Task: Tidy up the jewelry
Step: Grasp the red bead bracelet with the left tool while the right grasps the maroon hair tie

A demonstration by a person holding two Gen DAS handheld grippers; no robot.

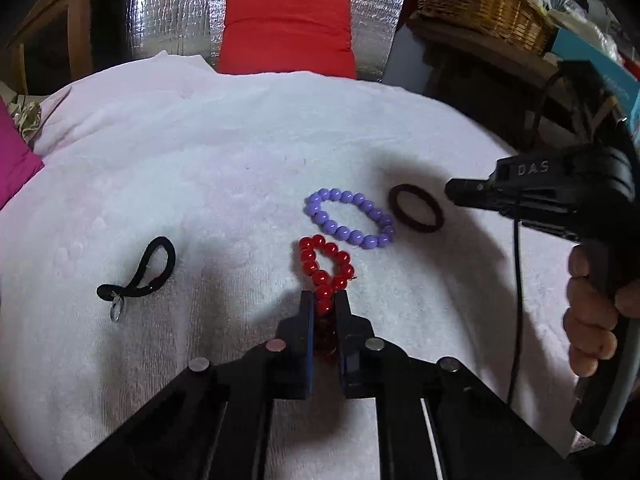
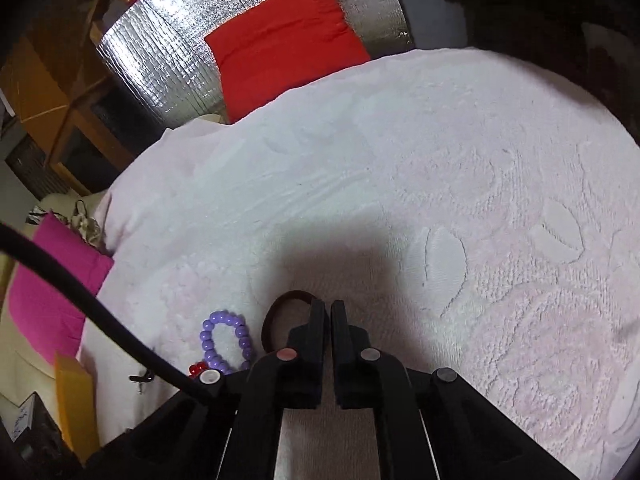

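Red bracelet half hidden in left tool

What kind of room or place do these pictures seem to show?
Probably a lived-in room at home, not a lab: a white towel serves as the work surface, a wicker basket sits on crowded furniture behind it, and red and pink cushions lie around.

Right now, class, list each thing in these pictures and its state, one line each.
Left gripper: shut on the red bracelet.
Red bracelet: pinched at one end.
Purple bracelet: lying free.
Brown hair tie: lying flat.
Black hair tie: lying loose.
Right gripper: shut, empty.
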